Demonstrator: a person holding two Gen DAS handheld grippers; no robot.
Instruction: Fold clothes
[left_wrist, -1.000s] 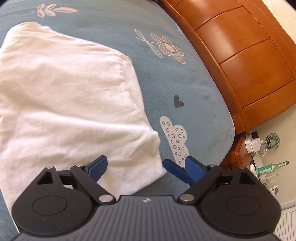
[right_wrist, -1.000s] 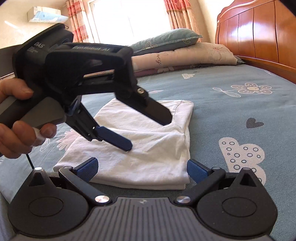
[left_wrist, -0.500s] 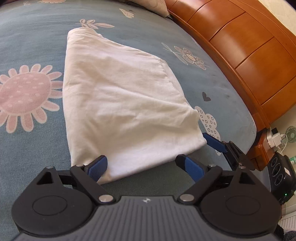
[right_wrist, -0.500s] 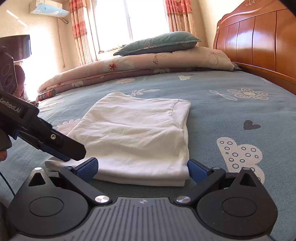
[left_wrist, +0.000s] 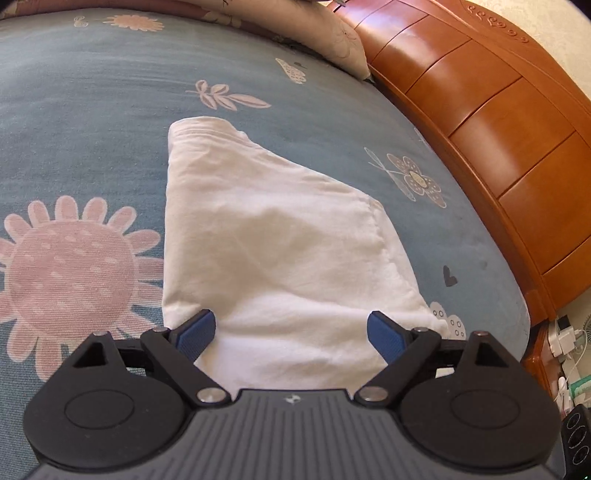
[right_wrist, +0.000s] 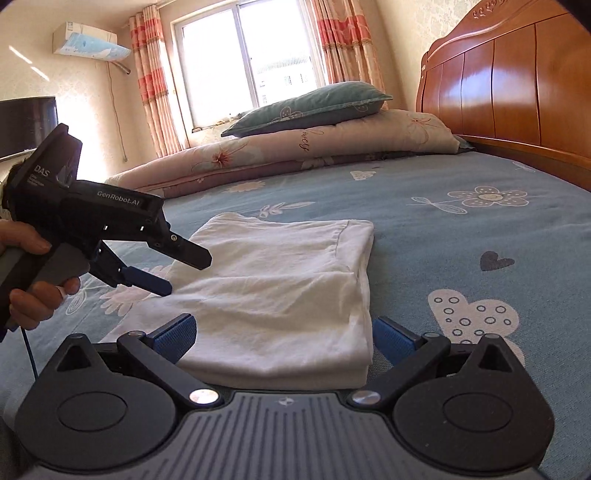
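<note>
Blue floral bedsheet (right_wrist: 480, 229) with the white garment (right_wrist: 288, 288) folded flat mid-bed, well short of the headboard (right_wrist: 517, 85). Left gripper (left_wrist: 291, 332) closing slightly but jaws wide, nothing pinched; right gripper (right_wrist: 282, 336) gaping, empty, both at the garment's near edge. Looks like between folds: next needs both to pinch that near edge and carry it toward the headboard-side edge.

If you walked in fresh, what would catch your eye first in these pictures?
The folded white garment lying flat mid-bed on the blue flowered bedspread. Then the left gripper, hand-held over the garment's left edge, its jaws wide and just closing on nothing. Behind, the glossy wooden headboard along the right.
</note>
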